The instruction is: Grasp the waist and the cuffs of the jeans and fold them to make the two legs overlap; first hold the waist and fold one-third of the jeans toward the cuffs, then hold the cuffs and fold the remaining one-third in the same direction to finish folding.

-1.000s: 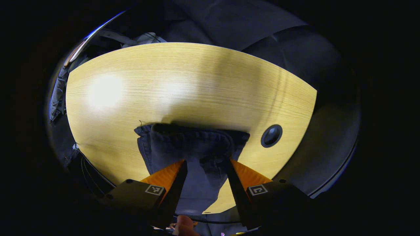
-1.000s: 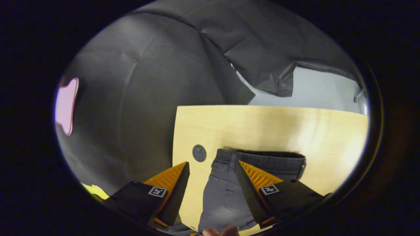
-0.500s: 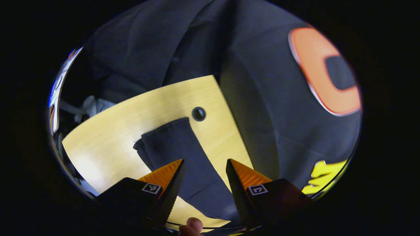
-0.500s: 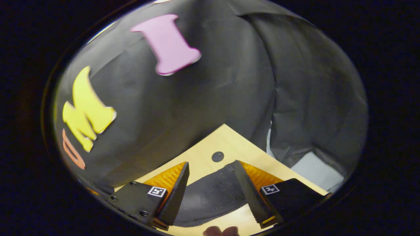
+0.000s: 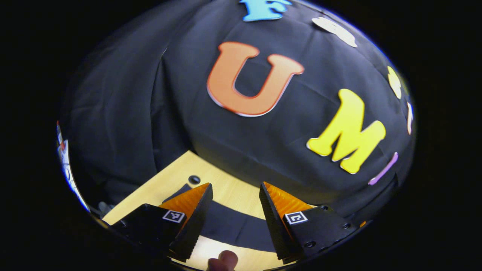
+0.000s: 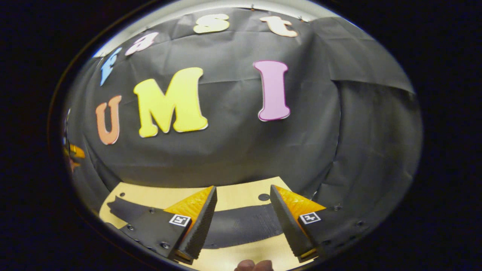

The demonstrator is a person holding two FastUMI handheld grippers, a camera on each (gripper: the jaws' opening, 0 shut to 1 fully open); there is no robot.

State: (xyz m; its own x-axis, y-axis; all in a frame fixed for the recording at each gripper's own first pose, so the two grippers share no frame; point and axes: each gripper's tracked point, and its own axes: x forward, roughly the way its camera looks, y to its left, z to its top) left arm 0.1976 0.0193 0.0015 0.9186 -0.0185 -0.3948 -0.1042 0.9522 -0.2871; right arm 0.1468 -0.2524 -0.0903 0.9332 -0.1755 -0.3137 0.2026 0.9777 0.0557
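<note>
Both our grippers, left gripper (image 5: 236, 201) and right gripper (image 6: 243, 205), have swung up from the jeans (image 6: 241, 224) with jaws spread and empty, leaving them flat on the table (image 6: 241, 192), legs seemingly overlapped, thirds still unfolded.

Matt denim jeans (image 6: 241, 226) on smooth wood-grain table (image 6: 233, 192).
</note>
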